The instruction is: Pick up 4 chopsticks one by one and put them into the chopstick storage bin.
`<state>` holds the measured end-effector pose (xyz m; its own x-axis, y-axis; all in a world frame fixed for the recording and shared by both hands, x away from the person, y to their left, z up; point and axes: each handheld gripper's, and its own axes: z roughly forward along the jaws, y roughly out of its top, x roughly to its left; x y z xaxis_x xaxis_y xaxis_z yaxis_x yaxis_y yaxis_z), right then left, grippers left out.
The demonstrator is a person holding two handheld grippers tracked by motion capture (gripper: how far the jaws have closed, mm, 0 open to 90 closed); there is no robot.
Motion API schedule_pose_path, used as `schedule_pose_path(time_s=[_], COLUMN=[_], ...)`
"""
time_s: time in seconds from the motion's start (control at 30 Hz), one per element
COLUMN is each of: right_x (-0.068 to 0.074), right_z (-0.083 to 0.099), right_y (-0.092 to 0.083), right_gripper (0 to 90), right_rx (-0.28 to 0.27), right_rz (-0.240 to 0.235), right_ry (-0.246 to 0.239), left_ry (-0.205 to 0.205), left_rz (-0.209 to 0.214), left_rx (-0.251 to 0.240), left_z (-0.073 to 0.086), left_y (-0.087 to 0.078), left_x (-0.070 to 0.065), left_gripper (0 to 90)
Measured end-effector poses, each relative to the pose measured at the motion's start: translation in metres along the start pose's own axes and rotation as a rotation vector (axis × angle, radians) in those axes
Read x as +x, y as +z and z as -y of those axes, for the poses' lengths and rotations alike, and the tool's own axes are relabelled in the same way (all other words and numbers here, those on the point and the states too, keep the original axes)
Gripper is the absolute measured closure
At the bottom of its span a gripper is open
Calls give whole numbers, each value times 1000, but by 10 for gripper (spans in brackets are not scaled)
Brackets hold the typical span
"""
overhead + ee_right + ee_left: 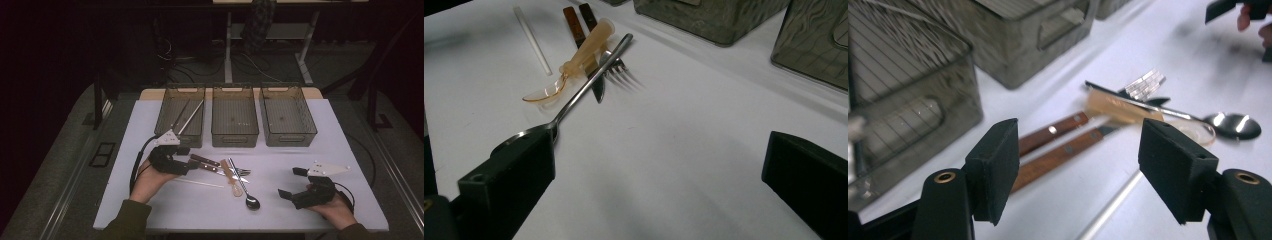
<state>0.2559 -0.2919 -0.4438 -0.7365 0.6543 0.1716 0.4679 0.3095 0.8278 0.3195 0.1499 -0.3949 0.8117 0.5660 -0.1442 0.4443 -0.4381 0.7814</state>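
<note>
From the high view, three grey bins stand in a row along the far edge of the white surface (150, 200); the left bin (181, 116) holds long metal sticks. The left hand-held gripper (192, 156) sits just in front of that bin, jaws apart and empty, at the wooden handles of two knives (205, 163). Those lie mid-surface in a heap with a fork, an amber plastic spoon (231, 177) and a metal spoon (245, 187), a white stick (199, 183) beside them. The right hand-held gripper (292, 182) rests near the right near corner, jaws wide apart, holding nothing.

In the left gripper view, the brown, riveted knife handles (1058, 145) lie side by side between the spread jaws, untouched.

In the right gripper view, the metal spoon (589, 82) crosses the fork and the amber spoon (574, 65).
</note>
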Motion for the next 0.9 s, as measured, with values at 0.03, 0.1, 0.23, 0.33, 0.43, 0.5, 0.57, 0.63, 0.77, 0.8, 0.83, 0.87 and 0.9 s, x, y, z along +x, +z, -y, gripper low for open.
schedule_pose_path(time_s=[0.03, 0.1, 0.23, 0.33, 0.43, 0.5, 0.57, 0.63, 0.77, 0.8, 0.83, 0.87, 0.9], right_x=[0, 0, 1, 1, 1, 1, 1, 1, 2, 2, 2, 2, 2], right_z=[0, 0, 0, 0, 0, 0, 0, 0, -1, -1, -1, -1, -1], right_y=[0, 0, 0, 0, 1, 1, 2, 2, 2, 2, 2, 2, 2], right_gripper=[5, 5, 5, 5, 5, 5, 5, 5, 5, 5, 5, 5, 5], right_rx=[1, 2, 2, 5, 7, 8, 7, 9, 13, 14, 14, 13, 13], right_rz=[0, 0, -3, -5, -7, -9, -8, -8, -9, -10, -10, -10, -10], right_ry=[1, -3, -4, -6, -10, -11, -12, -11, -16, -16, -16, -16, -16], left_ry=[8, 14, 36, 64, 88, 99, 114, 130, 155, 166, 174, 177, 179], left_rz=[5, 12, 28, 42, 66, 84, 97, 112, 144, 149, 155, 166, 178], left_rx=[4, 15, 31, 51, 61, 72, 83, 90, 101, 110, 118, 123, 128], left_z=[3, 7, 15, 18, 17, 17, 17, 17, 15, 14, 14, 14, 14], left_y=[1, 3, 8, 12, 17, 22, 26, 31, 41, 44, 47, 49, 52], left_x=[-2, -7, -13, -17, -21, -23, -25, -28, -32, -33, -34, -34, -35], left_gripper=[322, 323, 362, 410, 465, 489, 522, 553, 611, 626, 638, 649, 659])
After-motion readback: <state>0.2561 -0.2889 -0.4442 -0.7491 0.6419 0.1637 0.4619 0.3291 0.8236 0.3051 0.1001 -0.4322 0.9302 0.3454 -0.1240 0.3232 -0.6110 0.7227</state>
